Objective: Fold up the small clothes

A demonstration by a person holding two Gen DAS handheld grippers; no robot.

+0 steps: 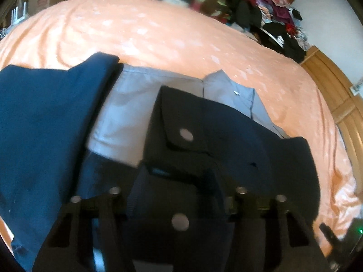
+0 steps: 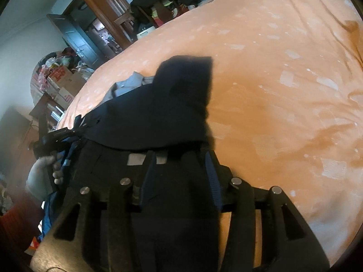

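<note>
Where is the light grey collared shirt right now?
In the left wrist view, the light grey collared shirt lies on the orange bedspread, partly under the dark navy garment, right of the blue cloth.

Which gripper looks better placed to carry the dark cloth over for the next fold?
Probably the right gripper: it grips the dark garment beside open orange bedspread. The left gripper also holds cloth, but a blue garment crowds it.

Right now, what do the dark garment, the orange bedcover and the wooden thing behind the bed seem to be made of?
Dark garment: woven navy fabric, matte, with silvery metal-looking snap studs on a flap.
Orange bedcover: soft cloth, slight sheen, pale woven-in patches, creased.
Wardrobe: brown wood or wood veneer, smooth and glossy; the view is too blurred to say which.
</note>
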